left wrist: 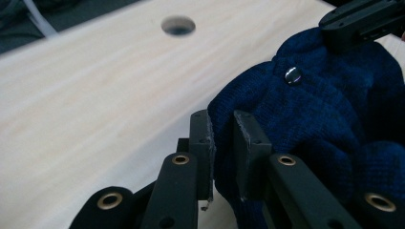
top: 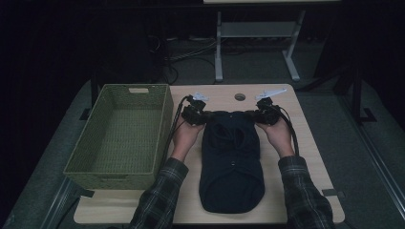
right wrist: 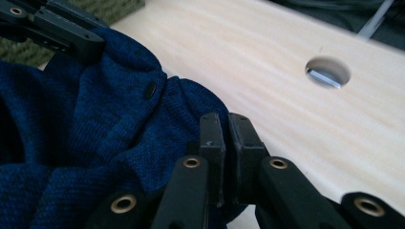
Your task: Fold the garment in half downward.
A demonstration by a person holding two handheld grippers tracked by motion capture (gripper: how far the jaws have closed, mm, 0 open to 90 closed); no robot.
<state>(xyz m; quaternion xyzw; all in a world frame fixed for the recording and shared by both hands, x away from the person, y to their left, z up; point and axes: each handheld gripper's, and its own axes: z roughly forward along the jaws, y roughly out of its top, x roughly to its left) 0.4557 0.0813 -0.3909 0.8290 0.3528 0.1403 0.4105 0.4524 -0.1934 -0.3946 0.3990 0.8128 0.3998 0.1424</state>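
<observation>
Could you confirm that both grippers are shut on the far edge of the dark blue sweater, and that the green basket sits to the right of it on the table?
Not quite: the green basket sits to the left of the sweater, as the high view shows. The rest holds: the left gripper and the right gripper are each shut on the sweater's far edge, over the table.

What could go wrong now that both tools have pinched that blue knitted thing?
1. Each tool, left tool and right tool, nips only a small fold at the far edge of the blue sweater, so the knit might slip out.
2. The green basket has tall walls; the hanging sweater could catch on its rim.
</observation>
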